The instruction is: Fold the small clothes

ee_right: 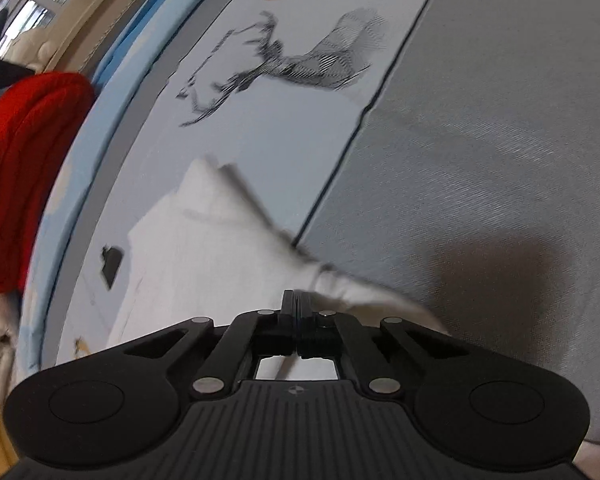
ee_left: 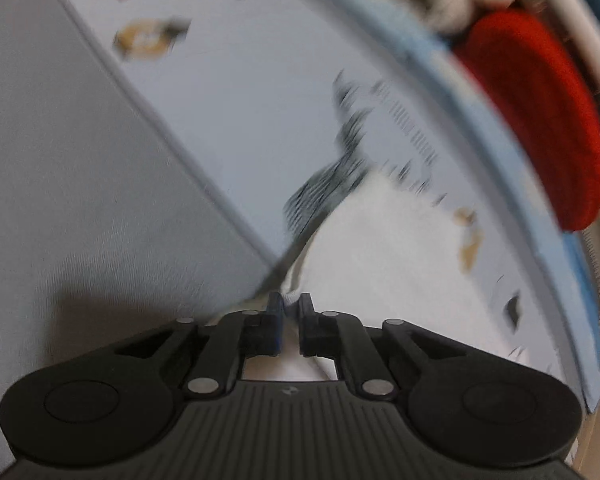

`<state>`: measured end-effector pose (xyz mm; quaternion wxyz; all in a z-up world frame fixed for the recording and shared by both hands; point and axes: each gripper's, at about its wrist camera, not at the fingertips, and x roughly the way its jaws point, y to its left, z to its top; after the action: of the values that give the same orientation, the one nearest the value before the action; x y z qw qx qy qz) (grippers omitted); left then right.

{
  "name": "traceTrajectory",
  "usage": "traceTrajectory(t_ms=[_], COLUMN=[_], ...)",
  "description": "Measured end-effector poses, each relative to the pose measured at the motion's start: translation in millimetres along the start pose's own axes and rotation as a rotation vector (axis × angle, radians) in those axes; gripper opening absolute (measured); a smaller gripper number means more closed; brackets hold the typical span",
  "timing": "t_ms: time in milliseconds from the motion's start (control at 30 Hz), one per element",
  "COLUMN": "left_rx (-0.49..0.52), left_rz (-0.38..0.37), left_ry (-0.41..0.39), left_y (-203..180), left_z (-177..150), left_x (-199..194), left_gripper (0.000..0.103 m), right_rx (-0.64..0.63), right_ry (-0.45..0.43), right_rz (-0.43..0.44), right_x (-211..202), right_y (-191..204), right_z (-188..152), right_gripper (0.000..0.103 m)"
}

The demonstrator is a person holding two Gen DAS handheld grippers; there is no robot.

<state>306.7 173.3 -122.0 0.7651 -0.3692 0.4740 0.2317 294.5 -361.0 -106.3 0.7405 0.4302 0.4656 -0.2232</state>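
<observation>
On patterned bedding, blurred white garment (ee_left: pixel 384 236), both grippers' jaws clamped on its edges.

White garment (ee_right: pixel 204 248), red knit (ee_right: pixel 24 168)

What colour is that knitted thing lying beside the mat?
Bright red. The knitted item shows best in the left wrist view.
</observation>
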Motion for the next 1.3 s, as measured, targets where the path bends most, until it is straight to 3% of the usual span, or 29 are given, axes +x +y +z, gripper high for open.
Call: traceTrajectory(t_ms=[100,133,200,267,333,400,467,533,567,633,733,833,900,1033,1067,1133,1167,1233,1300], left_rx=[0.011,0.022,0.040,0.080,0.130,0.200,0.225,0.160,0.121,0.119,0.176,0.225,0.226,0.210,0.207,0.209,0.209,0.213,0.220], left_rz=[0.056,0.083,0.097,0.070,0.001,-0.062,-0.097,-0.077,-0.055,-0.054,-0.066,-0.057,-0.054,-0.046,-0.044,-0.043,-0.044,-0.048,-0.054], left_ry=[-0.040,-0.079,-0.181,-0.246,-0.259,-0.219,-0.121,0.054,0.111,0.078,0.040,-0.006,-0.020,-0.019,-0.018,-0.021,-0.024,-0.027,-0.027], left_y=[-1,-4,-9,-17,-29,-42,-47,-39,-32,-33,-49,-58,-57,-54,-51,-48,-48,-49,-51], left_z=[0,1,-1,0,0,-2,-3,-5,-7,-6,-5,-6,-5,0,1,3,4,5,7], left_x=[-7,-15,-32,-40,-39,-30,-11,21,35,32,21,16,15,16,15,14,12,11,11], left_gripper=[0.017,0.026,0.029,0.029,0.029,0.029,0.037,0.039,0.032,0.032,0.039,0.039,0.039,0.039,0.039,0.039,0.039,0.039,0.039], right_rx=[-0.003,0.003,-0.012,-0.046,-0.078,-0.147,-0.204,-0.236,-0.243,-0.245,-0.239,-0.279,-0.322,-0.441,-0.432,-0.371,-0.331,-0.281,-0.286], right_ry=[-0.051,-0.061,-0.103,-0.098,-0.060,-0.052,-0.061,-0.036,-0.017,0.033,0.048,-0.064,-0.078,-0.003,0.038,0.095,0.101,0.103,0.086], right_rz=[-0.099,-0.124,-0.143,-0.050,0.061,0.104,0.116,0.134,0.141,0.142,0.086,-0.030,0.040,0.184,0.177,0.081,0.034,0.024,0.021], right_x=[-3,-4,-9,-7,-1,4,7,14,17,27,30,17,8,7,14,29,36,39,35], right_y=[-3,-4,-4,4,15,27,38,44,45,47,43,47,56,74,73,59,49,40,43], right_z=[2,3,5,10,16,22,26,28,29,28,22,15,7,-12,-14,-13,-10,-3,-2], right_gripper=[0.000,0.000,0.000,0.004,0.004,0.007,0.018,0.032,0.034,0.042,0.042,0.044,0.044,0.043,0.043,0.042,0.038,0.013,0.013])
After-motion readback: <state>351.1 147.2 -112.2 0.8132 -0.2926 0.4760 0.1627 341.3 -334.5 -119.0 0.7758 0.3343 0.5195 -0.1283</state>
